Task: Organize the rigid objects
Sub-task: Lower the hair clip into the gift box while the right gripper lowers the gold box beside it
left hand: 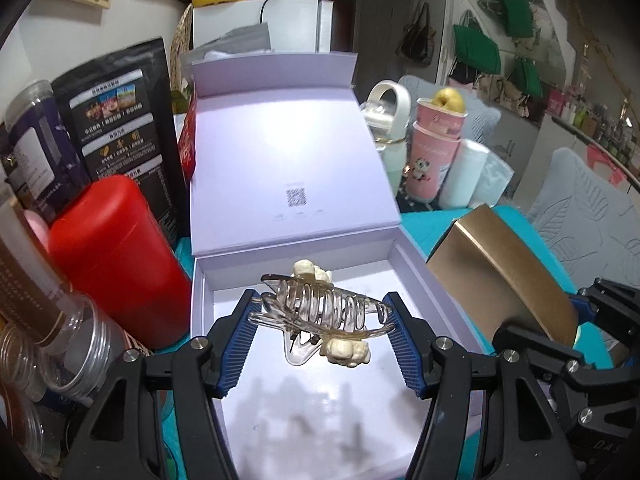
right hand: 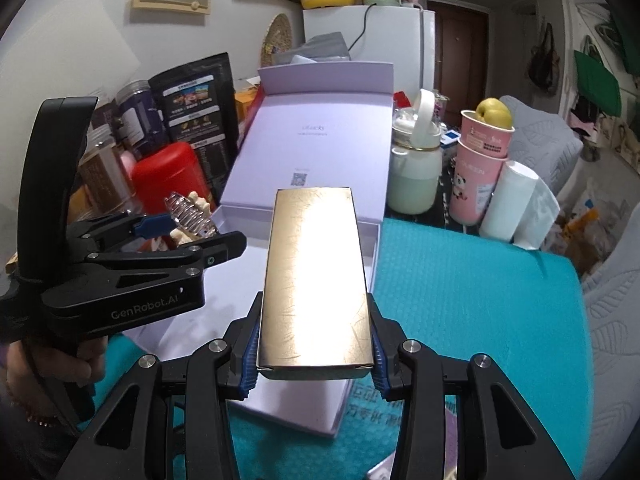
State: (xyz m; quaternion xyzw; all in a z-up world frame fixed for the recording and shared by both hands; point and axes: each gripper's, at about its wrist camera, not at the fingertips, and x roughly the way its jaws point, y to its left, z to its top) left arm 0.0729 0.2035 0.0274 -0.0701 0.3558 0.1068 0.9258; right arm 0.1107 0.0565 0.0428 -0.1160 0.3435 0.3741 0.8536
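A clear hair clip (left hand: 320, 312) with cream beads is held between the blue pads of the left gripper (left hand: 320, 336). The pads press on both ends of the clip, so it is gripped tight. The clip is held in the air over the open lilac box (left hand: 420, 276), above its white floor. A long gold box (right hand: 316, 276) is squeezed at its near end by the right gripper (right hand: 316, 356). It is held over the right edge of the lilac box, partly above the teal mat (right hand: 472, 280).

The step in hand looks like the carrying part: both things are being brought to the lilac box. Next, the clip probably has to be lowered and let go inside.

The floor of the lilac box is bare, so there is room. A red canister (left hand: 120, 256) and clear jars (left hand: 76, 344) are crowded just beside the left wall. The two grippers are close together, so the gold box should be kept away from the left one. The raised lid (left hand: 288, 160) stands at the back.
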